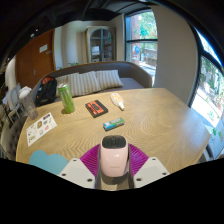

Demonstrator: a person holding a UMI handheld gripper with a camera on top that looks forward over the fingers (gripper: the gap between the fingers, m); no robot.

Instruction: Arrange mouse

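Observation:
A white mouse (114,155) with a dark top end sits between the two fingers of my gripper (114,162), low over the near edge of the round wooden table (160,120). The magenta pads (92,158) press against both of its sides, so the gripper is shut on it. A light blue mat (45,160) lies on the table just to the left of the fingers. The mouse's underside is hidden.
Beyond the fingers lie a teal bar (113,124), a black and red box (96,108), a white object (118,101), a green bottle (66,98) and a printed leaflet (41,128). A sofa with cushions (95,80) stands behind the table.

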